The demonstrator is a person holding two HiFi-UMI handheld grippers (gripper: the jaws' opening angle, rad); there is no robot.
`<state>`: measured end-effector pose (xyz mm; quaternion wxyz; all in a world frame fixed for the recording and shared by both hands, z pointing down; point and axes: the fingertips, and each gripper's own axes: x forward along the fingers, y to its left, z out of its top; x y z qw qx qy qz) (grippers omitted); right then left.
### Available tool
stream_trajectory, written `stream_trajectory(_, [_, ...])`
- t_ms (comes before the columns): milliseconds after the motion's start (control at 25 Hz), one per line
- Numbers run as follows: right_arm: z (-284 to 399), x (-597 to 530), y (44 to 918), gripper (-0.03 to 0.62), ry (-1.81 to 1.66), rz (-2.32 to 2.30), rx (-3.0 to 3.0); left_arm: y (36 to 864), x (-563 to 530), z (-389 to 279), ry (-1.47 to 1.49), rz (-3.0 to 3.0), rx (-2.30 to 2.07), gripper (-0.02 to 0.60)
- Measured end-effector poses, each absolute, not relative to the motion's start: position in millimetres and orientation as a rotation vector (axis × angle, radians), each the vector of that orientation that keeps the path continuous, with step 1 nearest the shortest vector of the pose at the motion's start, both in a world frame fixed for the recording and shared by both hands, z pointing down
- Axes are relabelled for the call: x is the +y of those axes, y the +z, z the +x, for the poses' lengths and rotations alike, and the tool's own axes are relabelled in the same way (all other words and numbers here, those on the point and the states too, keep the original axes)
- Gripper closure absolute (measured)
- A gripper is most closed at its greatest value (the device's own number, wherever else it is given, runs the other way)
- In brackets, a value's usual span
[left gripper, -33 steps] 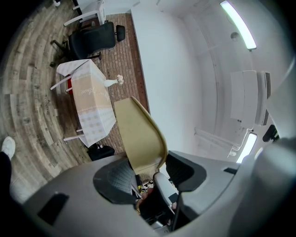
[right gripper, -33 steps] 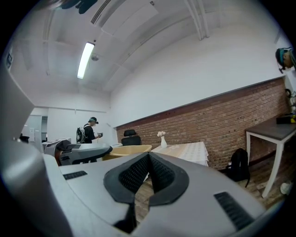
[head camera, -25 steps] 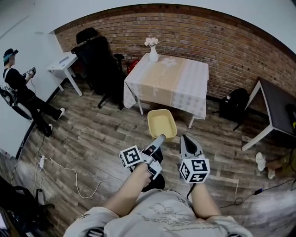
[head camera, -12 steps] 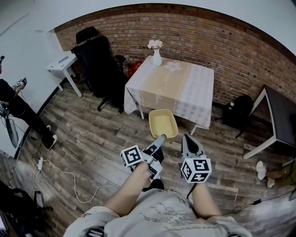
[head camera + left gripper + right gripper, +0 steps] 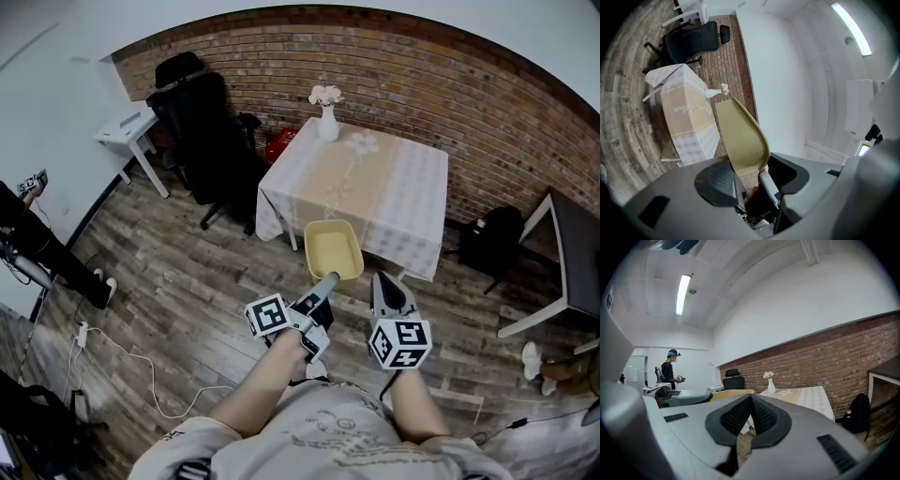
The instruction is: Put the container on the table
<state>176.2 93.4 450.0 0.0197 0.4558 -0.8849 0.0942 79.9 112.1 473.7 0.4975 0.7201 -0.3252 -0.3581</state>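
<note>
A pale yellow plastic container (image 5: 333, 250) hangs over the wooden floor, just short of the near edge of the table (image 5: 375, 178) with the checked cloth. My left gripper (image 5: 323, 283) is shut on its near rim; in the left gripper view the container (image 5: 740, 133) stands up between the left gripper's (image 5: 750, 172) pads. My right gripper (image 5: 384, 286) is beside it on the right, shut and empty, apart from the container. In the right gripper view the right gripper's (image 5: 751, 405) jaws meet, with the container's rim (image 5: 726, 392) to the left and the table (image 5: 806, 394) ahead.
A white vase of flowers (image 5: 327, 125) stands at the table's far corner. A black office chair (image 5: 211, 131) and a white desk (image 5: 131, 127) are to the left, a black backpack (image 5: 497, 234) and a dark table (image 5: 577, 253) to the right. A person (image 5: 28, 253) stands at far left.
Both grippers and the container have come closer to the clothed table, which now lies just beyond the container. The person at the left has slid towards the frame's edge.
</note>
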Motion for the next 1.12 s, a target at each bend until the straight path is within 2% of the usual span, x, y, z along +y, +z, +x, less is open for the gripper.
stream_trajectory(520, [124.0,-3.6,448.2,0.592,0.274,1.421,-2.737,468.2,11.4,35.4,-0.889,1.751,-0.733,0.36])
stream_trajectory(1120, [89.4,-60.0,471.0,0.592,0.324,1.383,-2.741,498.0,-36.6,0.8,-0.838,1.73,-0.789,0.36])
